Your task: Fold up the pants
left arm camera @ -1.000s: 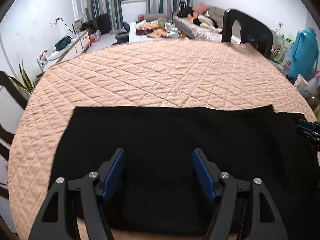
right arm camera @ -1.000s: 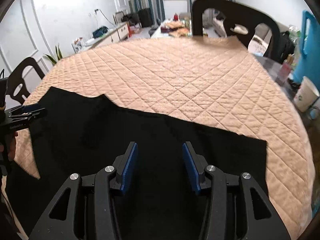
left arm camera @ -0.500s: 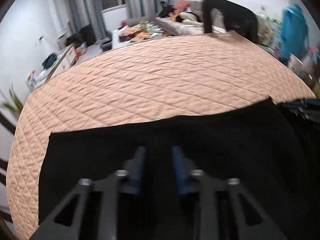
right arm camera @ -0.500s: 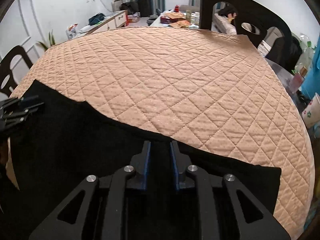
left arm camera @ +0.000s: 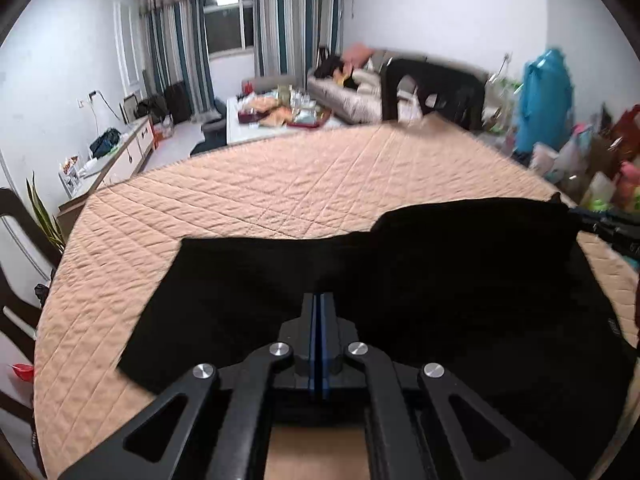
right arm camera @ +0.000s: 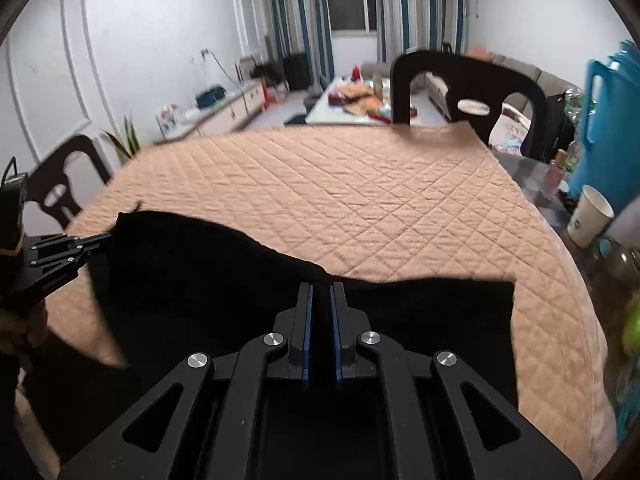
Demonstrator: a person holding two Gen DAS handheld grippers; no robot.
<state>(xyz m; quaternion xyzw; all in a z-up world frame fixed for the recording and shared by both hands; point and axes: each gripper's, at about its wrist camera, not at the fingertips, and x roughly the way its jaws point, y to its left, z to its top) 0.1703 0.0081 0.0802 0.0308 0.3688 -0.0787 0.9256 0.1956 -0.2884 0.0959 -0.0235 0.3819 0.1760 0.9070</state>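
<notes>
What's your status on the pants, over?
Left gripper and right gripper both shut on black pants. Near edge lifted off the quilted table cover. Nothing in the way.

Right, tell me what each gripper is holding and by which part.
Both hold the black pants by the near edge: left gripper toward one end, right gripper toward the other.

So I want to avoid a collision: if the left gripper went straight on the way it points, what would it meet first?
Probably only the black pants the left gripper already pinches, then the quilted table cover; depth is unclear.
</notes>
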